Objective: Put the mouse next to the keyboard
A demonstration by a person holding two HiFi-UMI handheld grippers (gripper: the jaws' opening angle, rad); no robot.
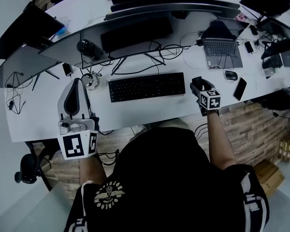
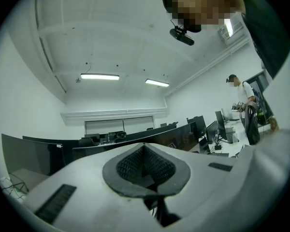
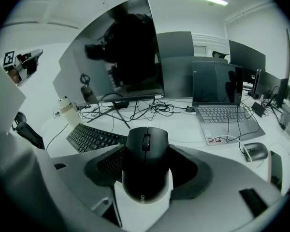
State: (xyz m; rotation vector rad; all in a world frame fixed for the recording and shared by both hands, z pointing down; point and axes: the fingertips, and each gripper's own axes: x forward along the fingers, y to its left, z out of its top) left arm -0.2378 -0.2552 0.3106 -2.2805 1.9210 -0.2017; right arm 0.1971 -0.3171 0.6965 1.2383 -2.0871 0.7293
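Observation:
A black mouse [image 3: 145,151] sits between the pads of my right gripper [image 3: 147,168], which is shut on its sides. In the head view that gripper [image 1: 198,84] holds the mouse [image 1: 201,83] just off the right end of the black keyboard [image 1: 146,86], over the white desk [image 1: 150,111]. Whether the mouse touches the desk I cannot tell. The keyboard [image 3: 89,136] lies left of the mouse in the right gripper view. My left gripper [image 1: 77,82] is left of the keyboard, shut and empty. In its own view the left gripper [image 2: 145,170] points up at the ceiling.
A grey laptop [image 1: 222,48] stands at the back right, with a second mouse [image 1: 230,75] and a dark phone [image 1: 240,88] in front of it. Curved monitors [image 1: 135,21], loose cables [image 1: 150,57], a dark bottle [image 1: 89,48] and a tape roll [image 1: 88,80] lie behind the keyboard.

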